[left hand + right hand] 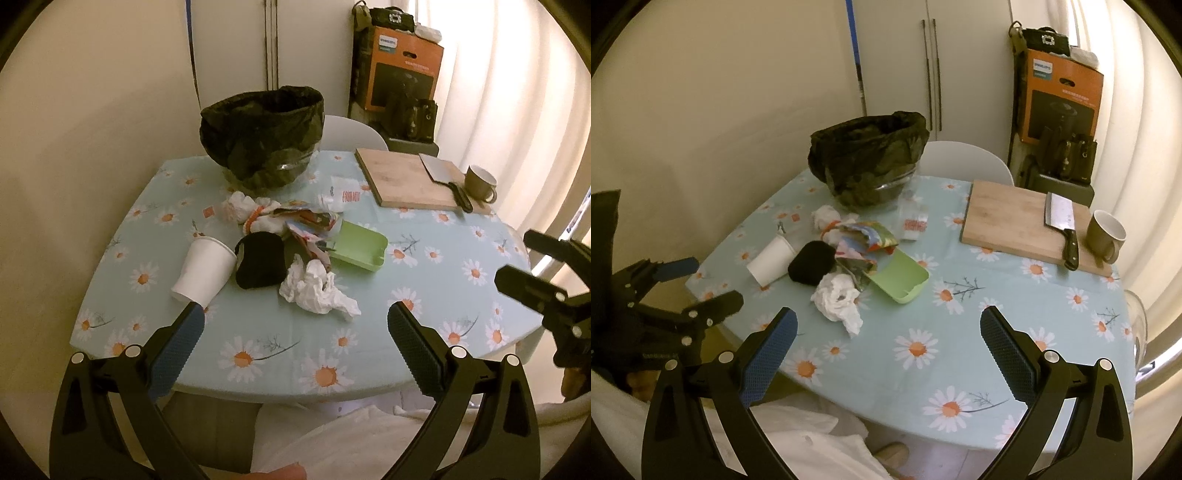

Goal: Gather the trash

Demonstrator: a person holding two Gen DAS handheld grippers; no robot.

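While both the left gripper [295,325] and the right gripper [888,328] hang empty with jaws apart, the crumpled tissue [317,286], paper cup [205,271] and wrappers [306,225] lie uncollected in front of the lined bin [262,133].

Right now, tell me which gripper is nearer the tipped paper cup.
Left. The left gripper hovers open just short of the paper cup; the right gripper is open farther off, over the table's other side.

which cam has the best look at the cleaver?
Right wrist. The cleaver lies in full on the cutting board, blade and dark handle both clear. In the left wrist view the cleaver is smaller, farther off, foreshortened toward the frame's edge.
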